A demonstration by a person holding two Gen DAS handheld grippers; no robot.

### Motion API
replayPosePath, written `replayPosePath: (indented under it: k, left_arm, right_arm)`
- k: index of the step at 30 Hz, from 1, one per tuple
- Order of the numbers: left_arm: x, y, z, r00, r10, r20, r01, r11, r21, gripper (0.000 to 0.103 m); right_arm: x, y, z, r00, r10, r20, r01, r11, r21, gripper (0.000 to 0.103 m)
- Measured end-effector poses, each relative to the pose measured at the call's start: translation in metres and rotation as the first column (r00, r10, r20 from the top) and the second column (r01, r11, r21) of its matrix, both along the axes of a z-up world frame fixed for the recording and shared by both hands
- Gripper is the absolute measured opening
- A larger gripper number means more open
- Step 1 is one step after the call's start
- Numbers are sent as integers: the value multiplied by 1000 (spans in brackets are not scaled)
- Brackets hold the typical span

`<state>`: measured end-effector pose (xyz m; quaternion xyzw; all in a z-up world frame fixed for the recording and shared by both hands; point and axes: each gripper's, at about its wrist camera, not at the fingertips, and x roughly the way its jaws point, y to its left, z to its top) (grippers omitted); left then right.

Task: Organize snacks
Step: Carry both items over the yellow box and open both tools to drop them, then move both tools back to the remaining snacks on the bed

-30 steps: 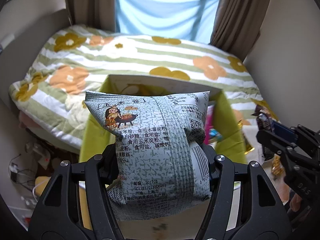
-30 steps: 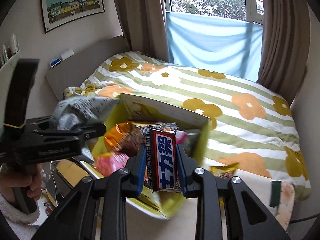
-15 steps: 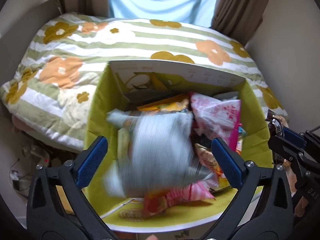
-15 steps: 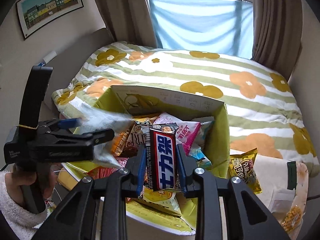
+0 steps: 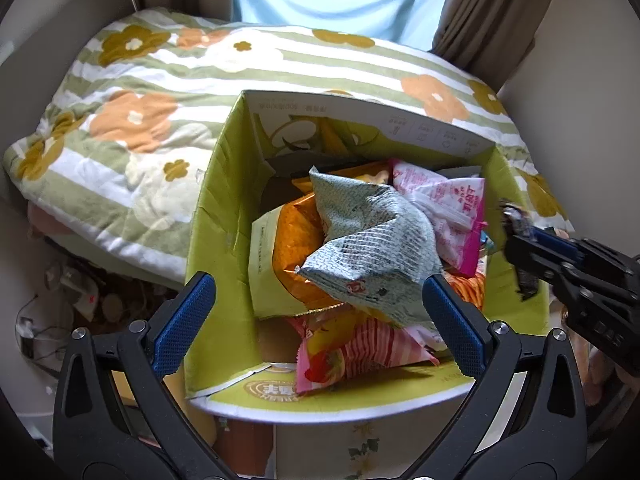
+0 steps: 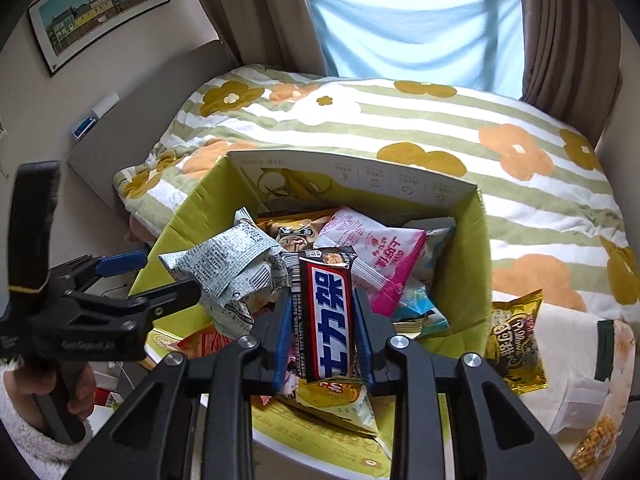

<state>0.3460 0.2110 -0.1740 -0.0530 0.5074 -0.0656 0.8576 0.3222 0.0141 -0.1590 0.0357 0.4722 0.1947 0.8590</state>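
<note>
- Snacks are piled in the green box (image 5: 208, 216) at frame centre; the grey bag (image 5: 372, 240) lies on top.
- The left gripper (image 5: 316, 316) is spread wide, holding nothing.
- The bar (image 6: 326, 312) is clamped in the right gripper (image 6: 322, 320), low centre.

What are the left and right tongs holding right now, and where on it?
The right tongs grip the red-and-blue candy bar across its long sides, around the middle. The left tongs stand open, holding nothing; the grey-green snack bag lies in the box.
</note>
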Motion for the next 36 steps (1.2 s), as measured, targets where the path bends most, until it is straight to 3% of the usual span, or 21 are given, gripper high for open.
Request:
replayPosePath:
  k: [2, 3, 4, 5, 6, 7, 22, 24, 27, 36]
  left_arm:
    - [-3, -1, 4, 1000, -7, 13, 7, 1000, 7, 103]
    - [-4, -3, 6, 1000, -13, 18, 13, 1000, 11, 102]
    - [-7, -5, 8, 999, -21, 24, 21, 1000, 17, 102]
    - [-8, -6, 8, 999, -26, 26, 26, 999, 20, 102]
    - [-10, -6, 9, 999, -25, 32, 24, 1000, 16, 102]
    - [-12, -5, 9, 999, -25, 29, 24, 1000, 14, 102]
    - [-30, -5, 11, 997, -54, 48, 54, 998, -9, 102]
    - [-32, -7, 12, 996, -65, 54, 66, 998, -16, 102]
    - [-35, -10, 14, 995, -84, 60, 86, 996, -32, 102]
    - [-41, -43, 25, 985, -148, 93, 154, 986, -64, 102]
  right_arm:
    - [4, 0, -3, 1000, -13, -17, 14, 1000, 22, 26]
    - [5, 1, -3, 1000, -15, -22, 15, 999, 32, 33]
    - [5, 1, -4, 999, -20, -26, 21, 999, 39, 42]
    - [5, 0, -4, 999, -28, -23, 29, 998, 47, 73]
    - [4, -2, -3, 999, -41, -13, 41, 998, 57, 90]
    - [3, -3, -1, 998, -60, -2, 60, 997, 51, 93]
    - [-20, -18, 5, 989, -149, 8, 149, 988, 37, 94]
    - [-23, -20, 7, 986, -166, 20, 166, 985, 39, 103]
    - [-29, -26, 11, 979, -203, 33, 202, 979, 42, 102]
    - [-52, -53, 25, 960, -274, 52, 273, 962, 26, 102]
